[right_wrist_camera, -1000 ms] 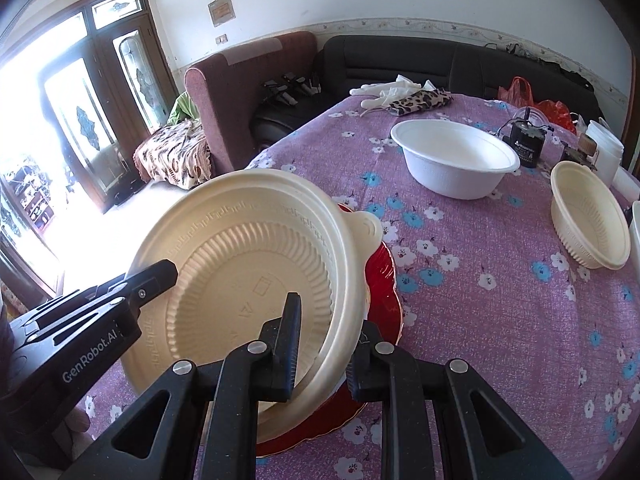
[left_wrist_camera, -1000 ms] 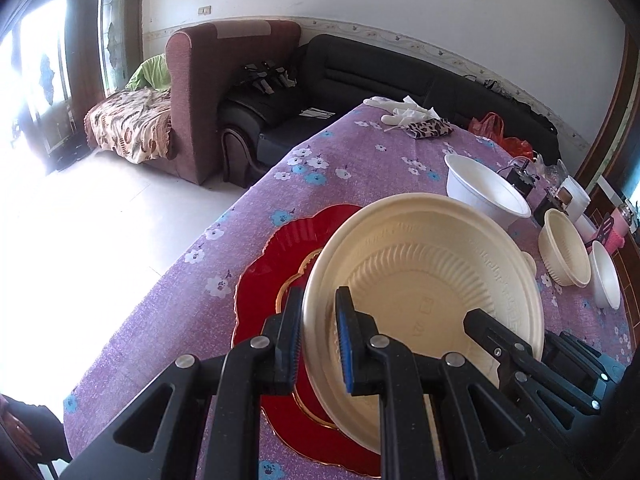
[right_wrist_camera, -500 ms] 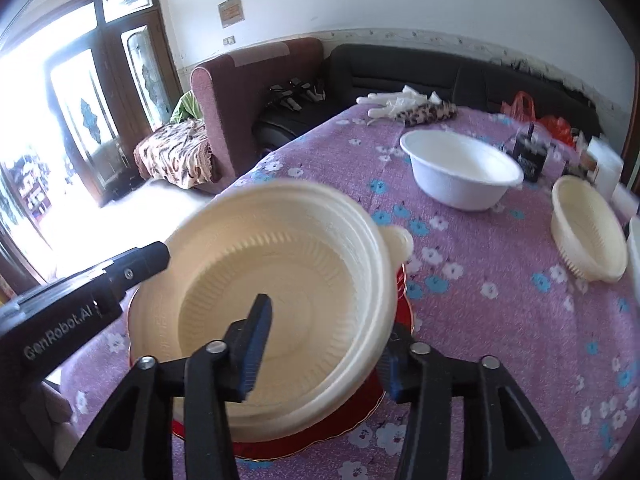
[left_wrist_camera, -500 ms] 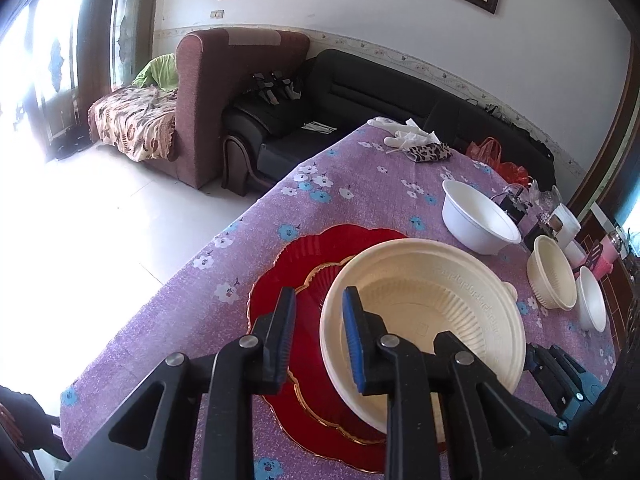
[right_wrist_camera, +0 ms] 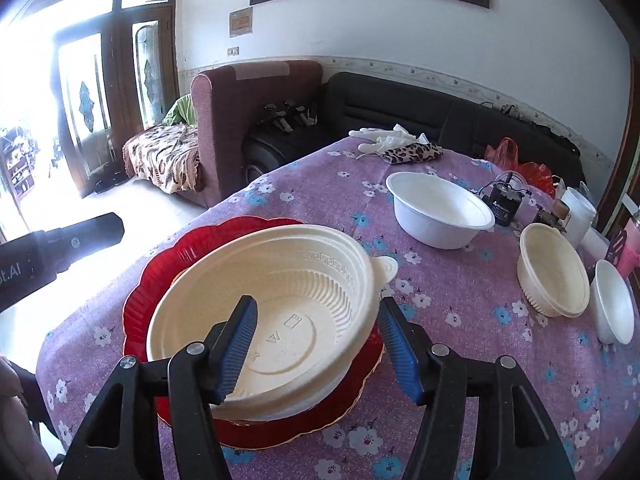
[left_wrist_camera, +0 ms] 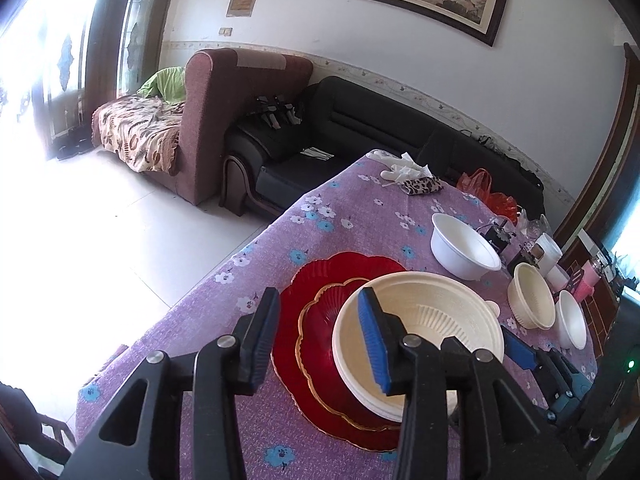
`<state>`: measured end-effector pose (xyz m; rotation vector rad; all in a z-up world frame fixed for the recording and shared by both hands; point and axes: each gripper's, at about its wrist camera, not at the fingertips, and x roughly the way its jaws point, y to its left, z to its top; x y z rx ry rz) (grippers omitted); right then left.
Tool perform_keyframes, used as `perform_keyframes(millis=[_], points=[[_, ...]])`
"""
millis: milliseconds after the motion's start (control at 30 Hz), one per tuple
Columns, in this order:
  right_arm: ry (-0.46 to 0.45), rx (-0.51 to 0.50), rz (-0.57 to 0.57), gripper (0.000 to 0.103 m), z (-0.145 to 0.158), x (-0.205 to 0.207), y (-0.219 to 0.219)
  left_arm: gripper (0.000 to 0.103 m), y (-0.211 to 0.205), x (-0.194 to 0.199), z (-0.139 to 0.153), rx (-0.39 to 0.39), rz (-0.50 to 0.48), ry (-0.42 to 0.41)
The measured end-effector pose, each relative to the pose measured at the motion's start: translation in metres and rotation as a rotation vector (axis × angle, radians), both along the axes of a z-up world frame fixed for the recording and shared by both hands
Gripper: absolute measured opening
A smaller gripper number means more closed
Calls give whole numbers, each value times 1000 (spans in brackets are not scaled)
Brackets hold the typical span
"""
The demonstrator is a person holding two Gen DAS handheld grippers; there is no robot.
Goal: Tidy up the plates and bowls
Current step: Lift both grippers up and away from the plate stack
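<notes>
A large cream bowl (left_wrist_camera: 440, 320) (right_wrist_camera: 280, 312) rests on a stack of red scalloped plates (left_wrist_camera: 316, 320) (right_wrist_camera: 160, 276) near the table's front corner. My left gripper (left_wrist_camera: 318, 340) is open above the bowl's left rim, with one finger over the red plates and one over the bowl. My right gripper (right_wrist_camera: 320, 348) is open; its fingers straddle the bowl's near right rim without clamping it. A white bowl (left_wrist_camera: 464, 246) (right_wrist_camera: 440, 210), a ribbed cream bowl (left_wrist_camera: 530, 300) (right_wrist_camera: 554, 274) and a small white bowl (left_wrist_camera: 572, 324) (right_wrist_camera: 614, 306) stand further right.
The table has a purple flowered cloth (right_wrist_camera: 460, 300). White gloves and a leopard pouch (right_wrist_camera: 412, 152) lie at its far end. A black device (right_wrist_camera: 506, 202), cups and a pink item (right_wrist_camera: 634, 252) crowd the right edge. Sofas stand beyond; the table edge drops off left.
Both grippers opened and let go of the cream bowl, which went from tilted in the air to resting flat on the red plates. Both grippers drew back and up.
</notes>
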<state>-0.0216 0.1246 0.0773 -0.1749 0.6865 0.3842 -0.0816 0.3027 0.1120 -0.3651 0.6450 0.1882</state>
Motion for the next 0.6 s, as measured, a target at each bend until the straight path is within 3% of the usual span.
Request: perform_keyframes(millis=[300, 367, 467, 600], points=[[-22, 144, -133, 67, 20, -4, -51, 40, -4, -6, 0, -11, -19, -4], [-24, 140, -159, 54, 19, -2, -55, 40, -6, -8, 0, -9, -23, -5], [19, 134, -152, 46, 10, 3, -53, 40, -9, -9, 0, -5, -27, -1], [73, 139, -125, 45, -6, 8, -44, 40, -13, -10, 1, 3, -32, 3]])
